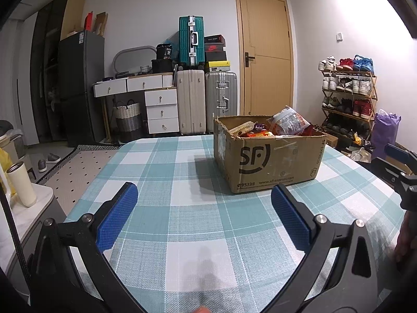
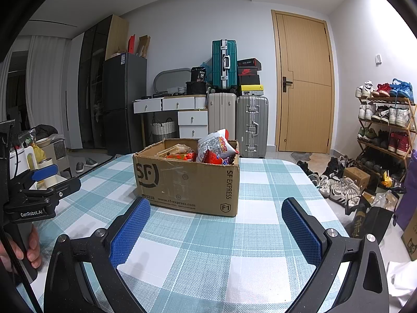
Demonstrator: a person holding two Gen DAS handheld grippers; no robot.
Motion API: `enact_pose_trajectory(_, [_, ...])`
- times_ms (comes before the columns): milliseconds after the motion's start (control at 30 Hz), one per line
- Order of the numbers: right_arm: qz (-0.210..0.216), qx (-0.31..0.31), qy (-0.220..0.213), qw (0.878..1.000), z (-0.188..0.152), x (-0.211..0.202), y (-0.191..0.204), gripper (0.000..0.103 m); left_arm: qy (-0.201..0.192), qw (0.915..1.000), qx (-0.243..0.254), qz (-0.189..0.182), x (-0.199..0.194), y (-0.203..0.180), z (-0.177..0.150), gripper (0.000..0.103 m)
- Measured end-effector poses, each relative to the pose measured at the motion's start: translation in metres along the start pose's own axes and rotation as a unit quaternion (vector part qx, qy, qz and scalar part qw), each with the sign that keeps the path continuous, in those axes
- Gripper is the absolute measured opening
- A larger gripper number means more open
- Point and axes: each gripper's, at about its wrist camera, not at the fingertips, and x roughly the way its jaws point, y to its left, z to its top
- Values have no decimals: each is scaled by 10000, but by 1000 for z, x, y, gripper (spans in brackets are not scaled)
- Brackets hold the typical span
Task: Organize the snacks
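Note:
A brown cardboard box (image 1: 268, 161) marked SF stands on the checked tablecloth (image 1: 182, 172), filled with snack packets (image 1: 286, 124). In the right wrist view the same box (image 2: 187, 182) shows a white and red snack bag (image 2: 216, 146) sticking up. My left gripper (image 1: 204, 190) hovers open over the cloth, short of the box, with nothing between its blue pads. My right gripper (image 2: 216, 206) is open too, just before the box's near corner, and empty. The left gripper (image 2: 39, 182) appears at the left edge of the right wrist view, held by a hand (image 2: 28, 247).
The table edge drops to the floor at left and right. A cream tumbler (image 1: 22, 185) stands on a side unit to the left. Behind are suitcases (image 1: 192, 101), a white drawer desk (image 1: 146, 96), a wooden door (image 1: 265, 54) and a shoe rack (image 2: 385, 127) with loose shoes (image 2: 336, 182).

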Motion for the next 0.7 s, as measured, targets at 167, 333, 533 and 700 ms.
enact_pose_trajectory(167, [1, -6, -1, 10000, 0, 0, 0, 103, 5, 10000, -16, 11, 0, -1, 0, 102])
enact_pose_trajectory(333, [1, -3, 1, 10000, 0, 1, 0, 103, 9, 10000, -16, 26, 1, -1, 0, 102])
enact_pose_trajectory(533, [1, -1, 0, 10000, 0, 1, 0, 103, 11, 10000, -16, 29, 1, -1, 0, 102])
enact_pose_trajectory(700, [1, -2, 1, 10000, 0, 0, 0, 103, 3, 10000, -22, 34, 1, -1, -1, 102])
